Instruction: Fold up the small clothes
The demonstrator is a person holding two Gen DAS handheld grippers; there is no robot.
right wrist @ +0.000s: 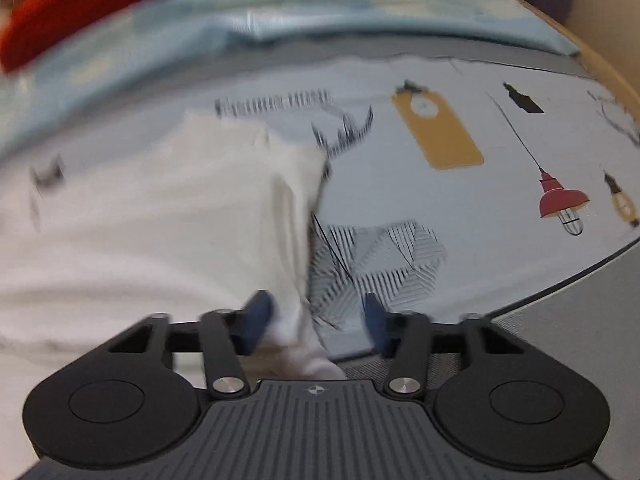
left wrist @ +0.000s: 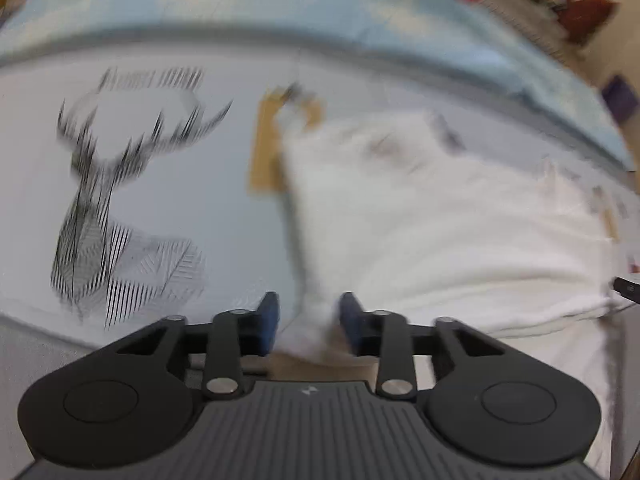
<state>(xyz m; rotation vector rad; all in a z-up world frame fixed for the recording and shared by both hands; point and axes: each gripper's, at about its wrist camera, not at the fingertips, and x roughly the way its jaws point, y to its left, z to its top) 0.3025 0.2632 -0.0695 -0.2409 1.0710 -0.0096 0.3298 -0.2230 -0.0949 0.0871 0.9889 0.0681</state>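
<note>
Pale grey-blue printed cloth cover (right wrist: 520, 152) spread flat over the counter, patterned with a black line-drawn stag (left wrist: 108, 208), a mustard-yellow tag shape (right wrist: 438, 132) and a red hanging lamp (right wrist: 562, 200). Beyond its far edge, a light blue patterned sheet (left wrist: 360, 20) running across the back; past that, a blurred red mass (right wrist: 80, 12) and, in the left wrist view, yellow and dark red items too smeared to identify.

White soft fabric garment (left wrist: 440, 220) lying rumpled on the cover, filling the right half of the left wrist view and the left half of the right wrist view, partly covering the yellow tag in the left view. Much motion blur in both views.

Left gripper (left wrist: 308, 320): blue-padded jaws apart, a fold of the white garment between them, nearest the right pad; contact too blurred to confirm. Right gripper (right wrist: 316, 322): jaws apart, a bunched corner of the garment just beside the left pad, right pad clear over the cover.

Open printed cover to the left of the garment in the left view and to its right in the right view; curved front edge of the counter visible at lower right there.
</note>
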